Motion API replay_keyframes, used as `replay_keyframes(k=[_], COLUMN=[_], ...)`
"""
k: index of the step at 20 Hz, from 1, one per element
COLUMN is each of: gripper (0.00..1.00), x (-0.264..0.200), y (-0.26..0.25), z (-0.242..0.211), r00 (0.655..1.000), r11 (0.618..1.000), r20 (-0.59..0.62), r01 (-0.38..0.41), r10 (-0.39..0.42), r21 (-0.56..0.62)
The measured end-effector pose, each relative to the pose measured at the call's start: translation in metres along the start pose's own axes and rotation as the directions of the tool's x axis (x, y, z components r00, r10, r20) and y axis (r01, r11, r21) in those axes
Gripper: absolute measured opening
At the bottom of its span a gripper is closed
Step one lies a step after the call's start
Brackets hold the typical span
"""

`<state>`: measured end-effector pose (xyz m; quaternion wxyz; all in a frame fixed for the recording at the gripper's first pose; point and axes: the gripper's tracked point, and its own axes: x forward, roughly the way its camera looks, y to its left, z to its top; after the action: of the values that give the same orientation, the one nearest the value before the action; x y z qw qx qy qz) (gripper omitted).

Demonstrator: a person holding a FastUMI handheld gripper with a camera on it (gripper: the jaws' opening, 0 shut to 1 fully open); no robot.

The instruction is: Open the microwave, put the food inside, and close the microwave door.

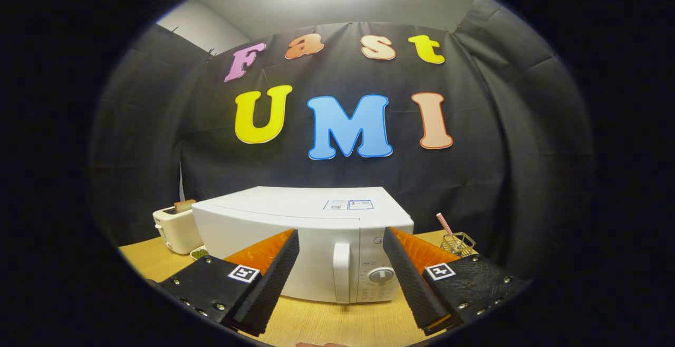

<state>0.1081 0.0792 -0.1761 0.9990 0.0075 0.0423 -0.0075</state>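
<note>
Wooden tabletop carries a white microwave, door closed, handle facing the gripper. Gripper fingers stand wide apart, empty, the microwave just ahead between them. Left of the microwave sits a toaster holding a bread slice; a wire holder stands right.

- Microwave: smooth white shell, plastic or painted metal, faint sheen; paper stickers on top.
- Door handle and dial: smooth white plastic.
- Tabletop: light wood grain, matt.
- Toaster: cream, smooth, slightly glossy.
- Wire basket: thin bare metal.
- Booth wall: matt, creased cloth.
- Gripper, spread wide, apart from the microwave: fingers with finely ribbed, rough pads.
</note>
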Motion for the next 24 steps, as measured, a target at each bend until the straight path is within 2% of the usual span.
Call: replay_keyframes(k=[6, 9, 12, 13, 14, 17, 20, 22, 24], gripper=[0.99, 0.97, 0.88, 0.88, 0.79, 0.79, 0.66, 0.56, 0.3], x=[0.027, 0.037, 0.044, 0.045, 0.048, 0.056, 0.063, 0.062, 0.061], y=[0.009, 0.006, 0.0, 0.003, 0.003, 0.001, 0.002, -0.001, -0.002], z=[-0.044, -0.052, -0.056, -0.057, -0.06, -0.073, -0.083, -0.084, -0.081], r00=[0.995, 0.994, 0.994, 0.994, 0.993, 0.988, 0.982, 0.983, 0.984], r11=[1.0, 0.999, 0.998, 0.998, 0.998, 0.998, 0.996, 0.996, 0.995], r20=[-0.094, -0.104, -0.093, -0.093, -0.104, -0.143, -0.176, -0.162, -0.153], r01=[0.013, 0.036, 0.064, 0.059, 0.059, 0.065, 0.072, 0.086, 0.094], r10=[-0.01, -0.034, -0.063, -0.059, -0.059, -0.062, -0.063, -0.083, -0.096], r21=[0.026, 0.023, 0.006, 0.002, -0.003, 0.013, 0.044, 0.012, -0.022])
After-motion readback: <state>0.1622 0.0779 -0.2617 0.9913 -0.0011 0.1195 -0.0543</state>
